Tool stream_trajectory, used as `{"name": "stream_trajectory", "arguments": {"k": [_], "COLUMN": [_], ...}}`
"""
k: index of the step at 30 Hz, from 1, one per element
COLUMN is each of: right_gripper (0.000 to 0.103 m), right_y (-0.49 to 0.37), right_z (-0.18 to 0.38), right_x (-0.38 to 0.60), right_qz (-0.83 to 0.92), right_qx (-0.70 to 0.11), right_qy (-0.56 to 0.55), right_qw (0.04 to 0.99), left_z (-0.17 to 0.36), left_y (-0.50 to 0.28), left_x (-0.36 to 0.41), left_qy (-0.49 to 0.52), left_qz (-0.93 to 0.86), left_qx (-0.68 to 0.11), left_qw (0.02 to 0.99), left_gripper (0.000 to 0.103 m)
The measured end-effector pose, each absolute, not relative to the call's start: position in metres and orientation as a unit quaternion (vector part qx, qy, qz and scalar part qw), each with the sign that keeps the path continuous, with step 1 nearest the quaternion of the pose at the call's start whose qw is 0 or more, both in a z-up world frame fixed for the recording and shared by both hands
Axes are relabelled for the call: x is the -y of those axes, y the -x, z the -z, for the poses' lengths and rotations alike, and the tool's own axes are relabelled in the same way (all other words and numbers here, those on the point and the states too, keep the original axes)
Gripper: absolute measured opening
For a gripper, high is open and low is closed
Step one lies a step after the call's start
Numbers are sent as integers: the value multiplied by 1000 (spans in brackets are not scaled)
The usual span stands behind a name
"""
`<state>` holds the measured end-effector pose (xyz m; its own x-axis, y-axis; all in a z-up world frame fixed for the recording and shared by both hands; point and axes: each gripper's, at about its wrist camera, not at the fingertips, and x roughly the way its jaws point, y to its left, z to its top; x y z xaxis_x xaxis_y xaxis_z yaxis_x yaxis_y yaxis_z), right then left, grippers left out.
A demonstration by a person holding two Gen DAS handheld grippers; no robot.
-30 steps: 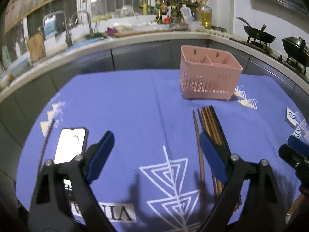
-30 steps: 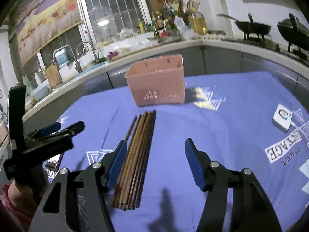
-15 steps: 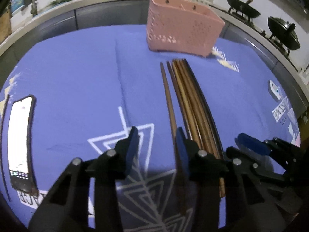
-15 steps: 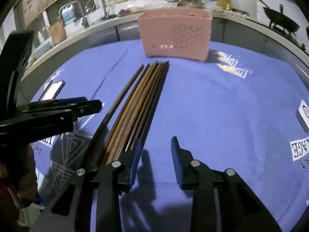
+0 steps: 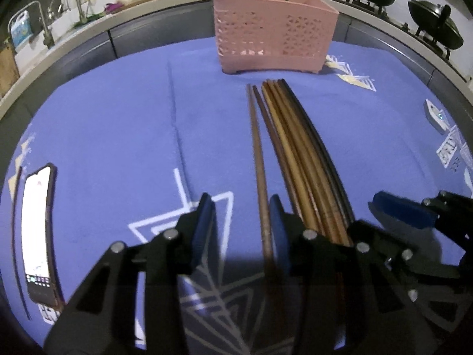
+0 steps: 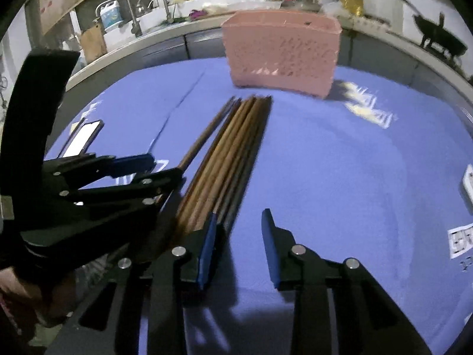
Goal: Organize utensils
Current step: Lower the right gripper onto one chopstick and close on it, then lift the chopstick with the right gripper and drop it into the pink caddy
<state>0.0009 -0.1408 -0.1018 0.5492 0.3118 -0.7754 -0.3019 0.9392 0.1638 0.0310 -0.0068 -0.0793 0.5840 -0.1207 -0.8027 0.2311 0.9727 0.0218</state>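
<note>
Several brown chopsticks lie side by side on the blue tablecloth, pointing at a pink perforated utensil basket at the far side. My left gripper is open and low over the cloth, with the lone leftmost chopstick between its fingers. My right gripper is open at the near end of the bundle; its left finger is against the rightmost sticks. The basket also shows in the right wrist view.
A phone with a lit screen lies at the cloth's left edge. A small white device lies at the right. A kitchen counter with a sink and woks on a stove runs behind the table.
Both grippers have come lower and closer to the chopsticks' near ends. The left gripper now straddles the leftmost chopstick. Both have narrowed from the wide opening a second ago.
</note>
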Motion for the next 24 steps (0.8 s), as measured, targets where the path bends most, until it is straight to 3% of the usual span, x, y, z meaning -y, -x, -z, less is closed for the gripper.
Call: {"name": "stream_trajectory", "arguments": {"k": [7, 13, 16, 17, 18, 24], "right_gripper": [32, 32, 26, 21, 20, 18], "right_y": [-4, -6, -9, -9, -9, -12], "right_z": [101, 102, 103, 103, 103, 103], "right_x": [157, 141, 140, 142, 148, 189], "right_qz": [-165, -160, -157, -156, -150, -131], "right_qx": [-449, -440, -437, -436, -439, -459], "right_qy": [-31, 21, 43, 45, 44, 19], "right_qw": [878, 883, 885, 885, 885, 878], "left_z": [78, 78, 79, 78, 78, 76], "left_y": [-34, -39, -43, -43, -43, -44], "left_x": [-1, 6, 8, 7, 5, -11], "left_qy": [-49, -60, -60, -60, -59, -37], "left_qz": [100, 87, 82, 82, 85, 106], "left_qx": [-450, -447, -443, -441, -438, -452], "left_qw": [886, 889, 891, 892, 893, 885], "left_gripper": [39, 39, 39, 31, 10, 9]}}
